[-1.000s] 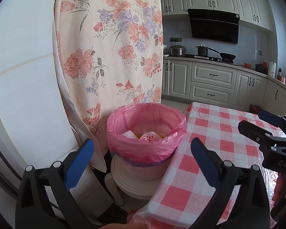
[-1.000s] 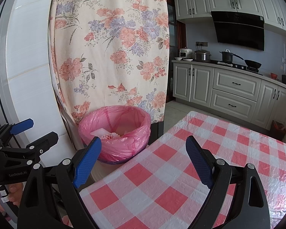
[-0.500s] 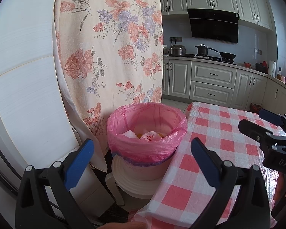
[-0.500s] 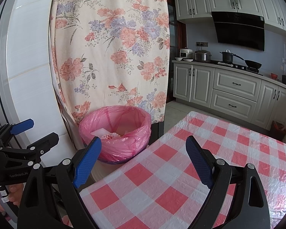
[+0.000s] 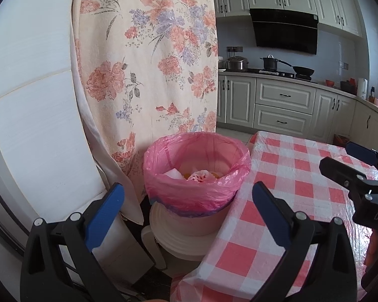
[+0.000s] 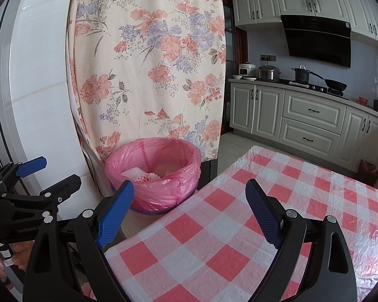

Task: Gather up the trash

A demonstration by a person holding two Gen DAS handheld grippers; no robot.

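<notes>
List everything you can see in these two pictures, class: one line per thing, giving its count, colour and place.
bin bag: one, pink, lining the bin left of the table
trash: a few white and pink scraps, inside the bag
tablecloth: one, red-white check, covering the table
curtain: one, cream floral, behind the bin
cabinets: white, far wall
pots: on the stove
left tongs: one, black with blue pads, open
right tongs: one, same colours, open
</notes>
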